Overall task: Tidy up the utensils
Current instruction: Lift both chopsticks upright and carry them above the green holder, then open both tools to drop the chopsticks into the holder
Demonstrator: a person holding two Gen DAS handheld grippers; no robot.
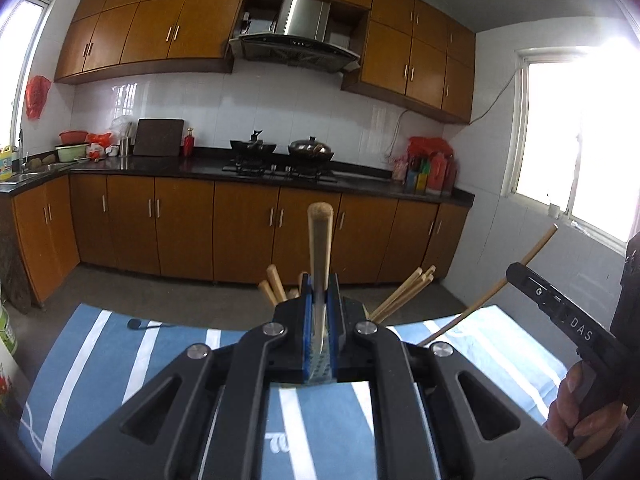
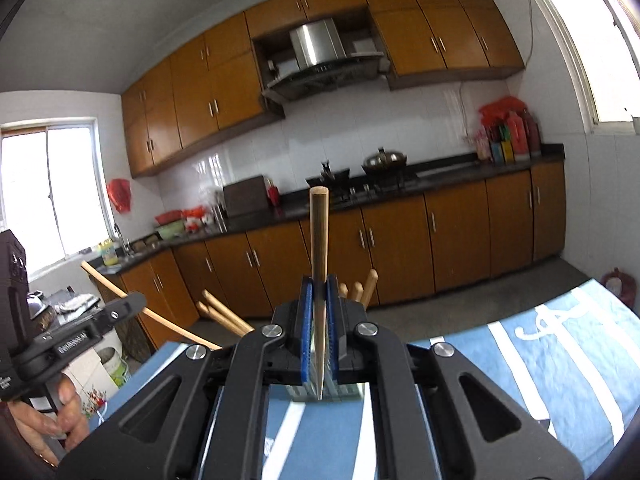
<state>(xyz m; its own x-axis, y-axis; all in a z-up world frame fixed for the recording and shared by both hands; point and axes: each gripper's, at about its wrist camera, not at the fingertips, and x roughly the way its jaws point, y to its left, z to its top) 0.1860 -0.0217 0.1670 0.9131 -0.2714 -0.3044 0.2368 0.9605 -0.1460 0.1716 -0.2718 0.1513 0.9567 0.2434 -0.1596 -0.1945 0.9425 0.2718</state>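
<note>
My left gripper (image 1: 320, 300) is shut on a wooden chopstick (image 1: 320, 240) that stands upright between its blue pads. My right gripper (image 2: 319, 304) is shut on another wooden chopstick (image 2: 319, 248), also upright. Behind each gripper, several more wooden chopsticks (image 1: 404, 294) and wooden handles (image 1: 276, 280) stick up in a bunch; their holder is hidden by the grippers. The bunch also shows in the right wrist view (image 2: 224, 314). The right gripper's body (image 1: 560, 312) with its chopstick (image 1: 500, 284) shows at the right of the left wrist view.
A blue cloth with white stripes (image 1: 100, 360) covers the table below. A dark spoon-like utensil (image 1: 148, 324) lies at its far left edge. Kitchen cabinets, a stove with pans (image 1: 280, 152) and a counter stand beyond. The left gripper's body (image 2: 80, 340) is at the left.
</note>
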